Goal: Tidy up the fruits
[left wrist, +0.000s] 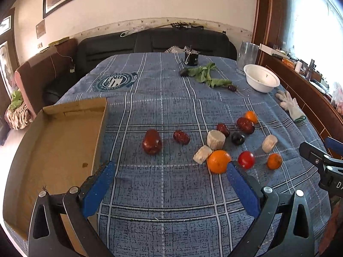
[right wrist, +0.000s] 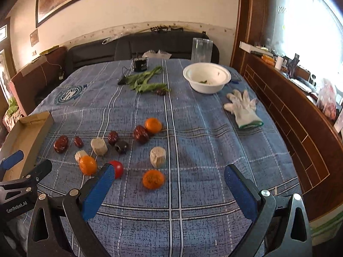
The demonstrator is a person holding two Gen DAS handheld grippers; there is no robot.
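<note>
Fruits lie scattered on the blue plaid tablecloth: a large orange, a red tomato, two small mandarins, several dark red dates, a dark plum and pale cut cylinders. My left gripper is open, hovering near the table's front with nothing between its fingers. My right gripper is also open, with a mandarin just ahead between its fingers. An empty cardboard tray sits at the left.
A white bowl stands at the back right, with a white glove near it. Green leaves, a small black object and a clear cup lie at the far end. A wooden counter borders the right side.
</note>
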